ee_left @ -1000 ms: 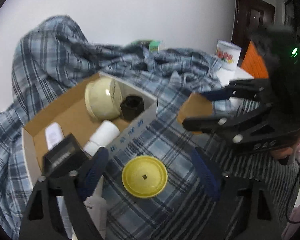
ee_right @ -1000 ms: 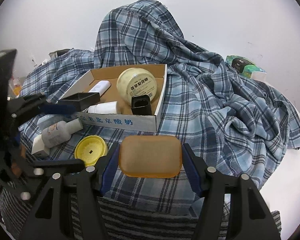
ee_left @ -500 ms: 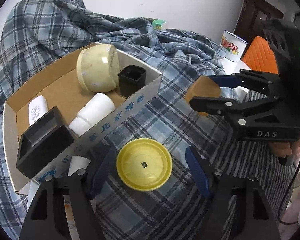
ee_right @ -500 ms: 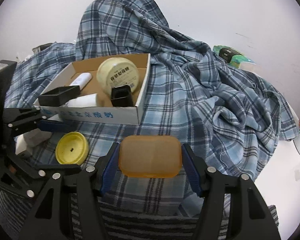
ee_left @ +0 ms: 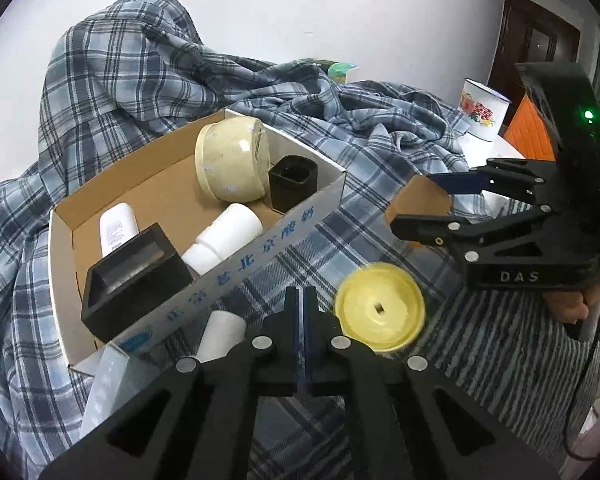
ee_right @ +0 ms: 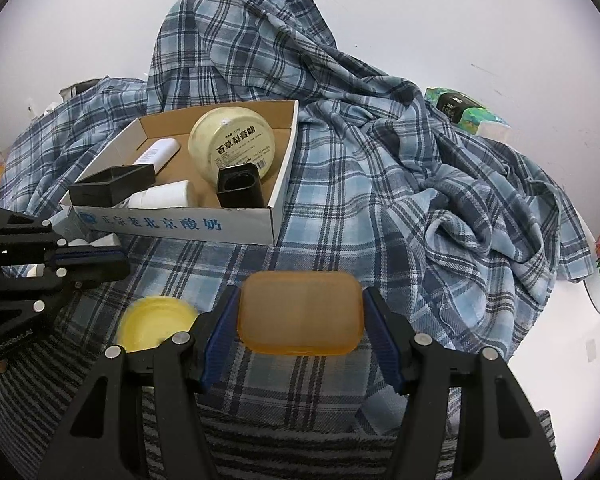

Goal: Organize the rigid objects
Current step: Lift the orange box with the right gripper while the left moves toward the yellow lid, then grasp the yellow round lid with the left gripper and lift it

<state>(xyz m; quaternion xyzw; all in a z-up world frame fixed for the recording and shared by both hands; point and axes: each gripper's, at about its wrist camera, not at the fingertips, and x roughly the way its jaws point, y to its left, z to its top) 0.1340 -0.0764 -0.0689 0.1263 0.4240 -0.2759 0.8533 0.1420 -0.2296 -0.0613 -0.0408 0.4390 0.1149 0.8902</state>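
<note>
My left gripper [ee_left: 300, 292] is shut with nothing between its fingers, just in front of the cardboard box [ee_left: 260, 248]. A round yellow lid [ee_left: 380, 312] lies on the plaid cloth right beside it, slightly blurred. My right gripper [ee_right: 300, 296] is shut on an amber translucent case [ee_right: 300, 316], held above the cloth. The box holds a cream jar [ee_left: 228, 168], a small black cup [ee_left: 292, 184], a black rectangular tray [ee_left: 132, 276], a white bottle [ee_left: 224, 236] and a white tube [ee_left: 116, 228]. Another white bottle [ee_left: 220, 336] lies outside the box's front wall.
A blue plaid shirt [ee_right: 380, 160] is heaped over the surface and up the white wall behind. An enamel mug [ee_left: 482, 110] and a green tissue pack [ee_right: 464, 114] stand at the far right. A striped grey cloth [ee_left: 500, 360] covers the near side.
The left jaws have shut on nothing; the yellow lid that lay between them now lies to their right. The right gripper still holds the amber case, little moved.
</note>
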